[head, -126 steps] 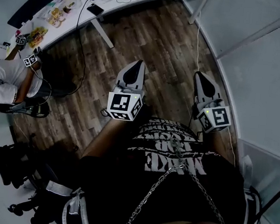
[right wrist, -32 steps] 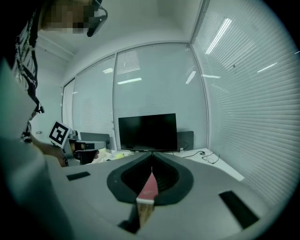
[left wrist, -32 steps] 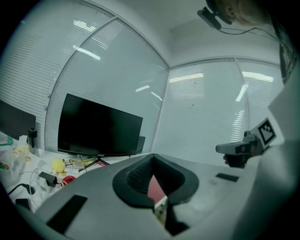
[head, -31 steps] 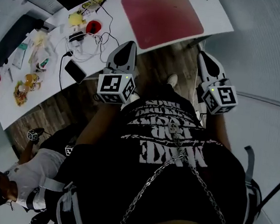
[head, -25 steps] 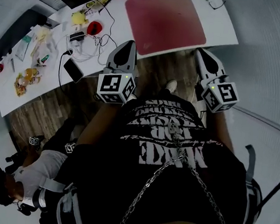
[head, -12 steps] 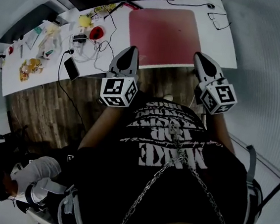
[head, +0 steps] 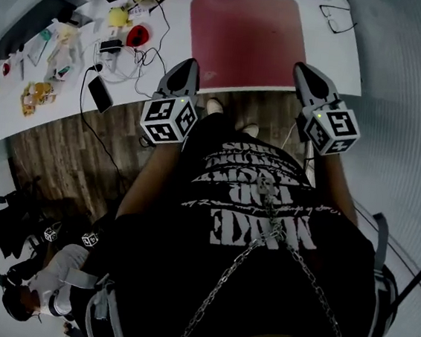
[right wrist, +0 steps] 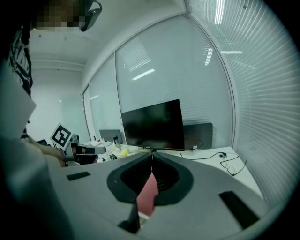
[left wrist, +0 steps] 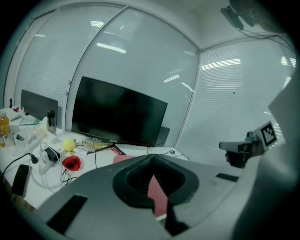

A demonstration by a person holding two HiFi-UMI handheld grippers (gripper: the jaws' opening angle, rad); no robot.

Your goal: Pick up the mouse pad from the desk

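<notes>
Left gripper [head: 188, 64] and right gripper [head: 303, 67] both closed and empty at the near edge of the desk [head: 342, 66].
The red mouse pad [head: 247, 37] lies flat on the white desk at 12 o'clock from the person. The left gripper, its jaws pressed together on nothing, is near the pad's 7 o'clock corner. The right gripper, likewise closed and empty, is near the 5 o'clock corner. Glasses [head: 338, 19] lie at the pad's 2 o'clock.

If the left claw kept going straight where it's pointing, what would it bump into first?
Probably the red mouse pad on the white desk, near its near left corner. The left claw aims slightly down at it, and the pad shows just past its tips. Depth is hard to judge.
</notes>
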